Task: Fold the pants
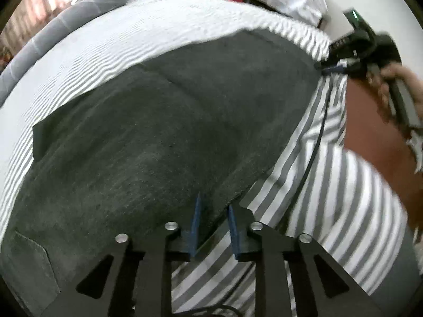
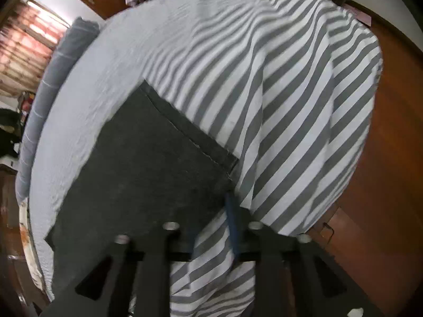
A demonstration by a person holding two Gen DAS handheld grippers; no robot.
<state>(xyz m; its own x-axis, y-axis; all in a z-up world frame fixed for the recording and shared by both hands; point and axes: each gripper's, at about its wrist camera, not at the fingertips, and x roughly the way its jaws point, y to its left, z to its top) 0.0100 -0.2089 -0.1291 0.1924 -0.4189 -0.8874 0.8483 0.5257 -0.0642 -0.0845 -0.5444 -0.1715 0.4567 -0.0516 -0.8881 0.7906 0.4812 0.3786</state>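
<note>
Dark charcoal fabric pants (image 1: 148, 137) lie flat on the grey-and-white striped bedsheet (image 1: 330, 198), hem end near the bed's corner. Left gripper (image 1: 213, 227): blue pads a narrow gap apart, straddling the pants' near edge, grip unclear. Right gripper (image 2: 211, 233): narrowly parted at the pants' (image 2: 142, 158) corner, blurred; can't tell if it's clamping.

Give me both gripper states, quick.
Left gripper: open, jaws straddling the near edge of the dark pants, not clamped.
Right gripper: cannot tell; pants hide one finger.
</note>
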